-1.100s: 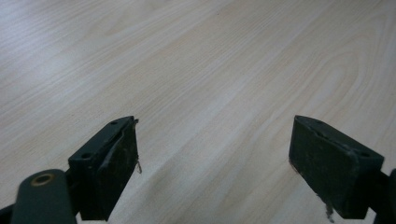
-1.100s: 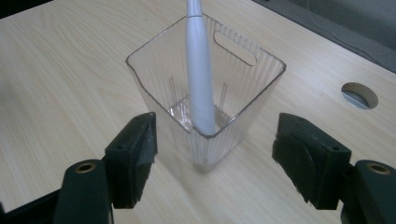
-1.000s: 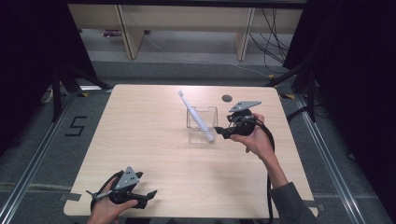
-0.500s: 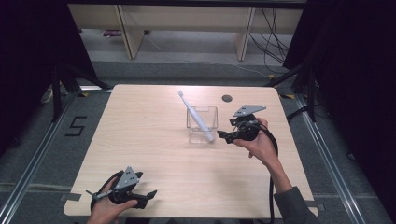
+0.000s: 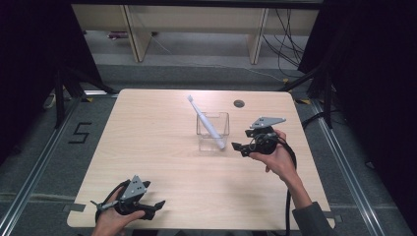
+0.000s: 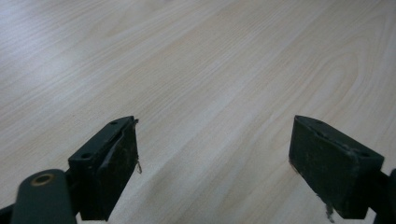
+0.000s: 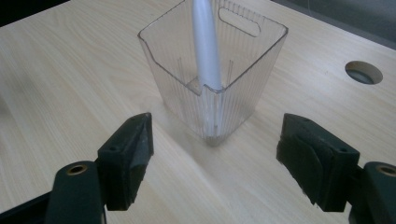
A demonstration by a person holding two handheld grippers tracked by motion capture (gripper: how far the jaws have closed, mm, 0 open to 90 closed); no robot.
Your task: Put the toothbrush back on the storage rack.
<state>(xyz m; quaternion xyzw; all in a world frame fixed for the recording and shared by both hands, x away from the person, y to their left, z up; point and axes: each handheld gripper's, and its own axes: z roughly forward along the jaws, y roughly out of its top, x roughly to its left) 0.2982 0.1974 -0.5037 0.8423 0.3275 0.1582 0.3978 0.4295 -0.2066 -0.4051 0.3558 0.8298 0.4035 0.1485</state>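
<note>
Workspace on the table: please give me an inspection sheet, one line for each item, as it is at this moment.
Surface: light wooden table, with a round cable hole near its far edge.
Job's things: clear plastic container standing upright; white toothbrush inside it, leaning, head up and out over the rim.
Clutter: nothing seen.
Grippers: right gripper open, near the container and apart from it, jaws pointing at it; left gripper open, low over the table's near edge, nothing between its jaws.
Cables: black cable trailing from the right gripper along the forearm; loose cables on the floor beyond the table.
Surroundings: wooden shelving behind, dark curtains at both sides, a "5" mark on the floor.
</note>
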